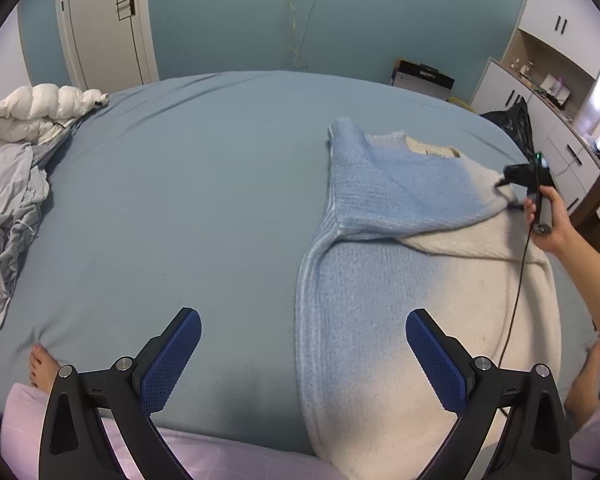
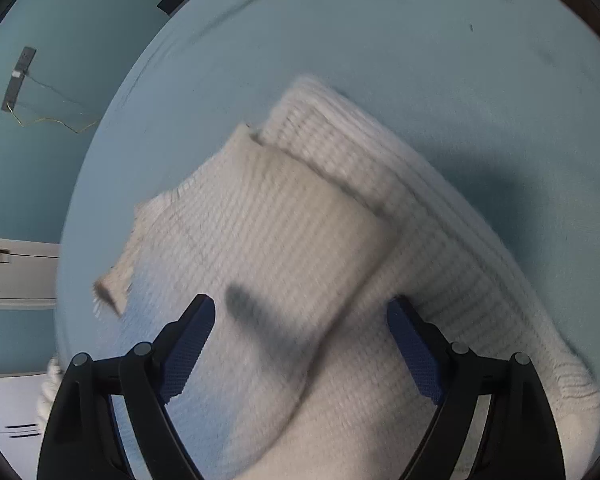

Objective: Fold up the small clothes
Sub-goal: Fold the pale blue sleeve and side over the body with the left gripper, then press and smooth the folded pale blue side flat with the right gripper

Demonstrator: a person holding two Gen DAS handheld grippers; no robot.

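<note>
**Sweater half folded on the bed, both grippers open above it**

Nearest the left wrist camera, the left gripper point(image 1: 303, 354) hangs with its blue-padded fingers point(image 1: 172, 360) spread wide and nothing between them. Below it, the near hem of the sweater point(image 1: 380, 320) runs from about 6 o'clock up toward 1 o'clock across the blue-grey bedsheet point(image 1: 180, 200). The gripper's right finger sits over the knit; its left finger is over bare sheet. A bare foot point(image 1: 40, 364) shows at 8 o'clock by the bed's near edge.

Farther out, at 2 o'clock, a blue sleeve point(image 1: 380, 184) lies folded across the sweater's chest, fading into cream. At 3 o'clock a hand point(image 1: 548, 220) holds the right gripper point(image 1: 512, 184), which is right at the cream shoulder; contact cannot be told from this view.

In the blurred right wrist view, the right gripper point(image 2: 300, 320) is partly open, gripping nothing, its jaws apart over the cream knit. The folded sleeve end point(image 2: 280, 232) lies from 12 o'clock down between the fingers.

Farthest off, a heap of grey cloth point(image 1: 12, 220) and a white quilted jacket point(image 1: 40, 112) rest at 9 to 10 o'clock, and white cabinets point(image 1: 540, 92) stand at 2 o'clock.
</note>
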